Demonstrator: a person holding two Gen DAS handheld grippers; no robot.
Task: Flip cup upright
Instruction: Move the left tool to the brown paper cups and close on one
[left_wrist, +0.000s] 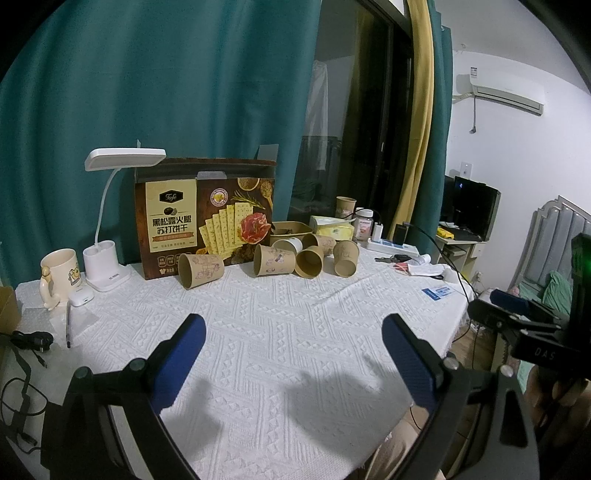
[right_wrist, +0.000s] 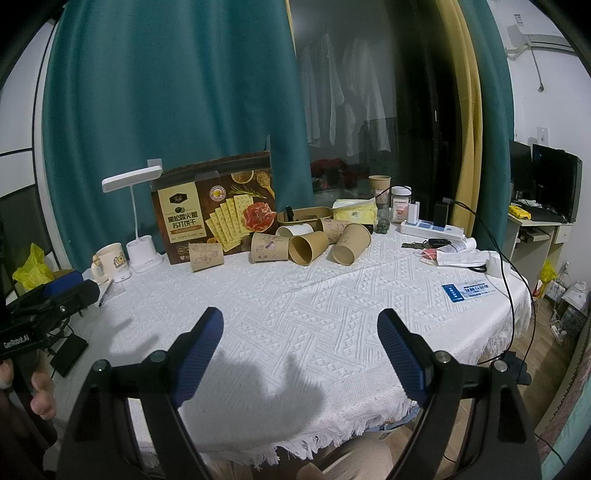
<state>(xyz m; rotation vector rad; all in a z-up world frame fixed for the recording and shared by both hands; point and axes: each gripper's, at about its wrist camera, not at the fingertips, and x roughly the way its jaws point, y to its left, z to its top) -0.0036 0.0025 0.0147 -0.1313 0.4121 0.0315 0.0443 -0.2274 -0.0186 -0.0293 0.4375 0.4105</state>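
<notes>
A white-clothed table (left_wrist: 295, 332) bears tipped paper cups (left_wrist: 201, 270) and a cracker box (left_wrist: 207, 218).

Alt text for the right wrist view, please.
Open right gripper hovers, jaws empty, over a white tablecloth; several brown paper cups lie tipped over at the far side, before a cracker box and teal curtain.

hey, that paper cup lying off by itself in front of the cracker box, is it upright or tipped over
Tipped over. The lone paper cup lies on its side on the white tablecloth, its open mouth facing sideways, in front of the cracker box.
</notes>
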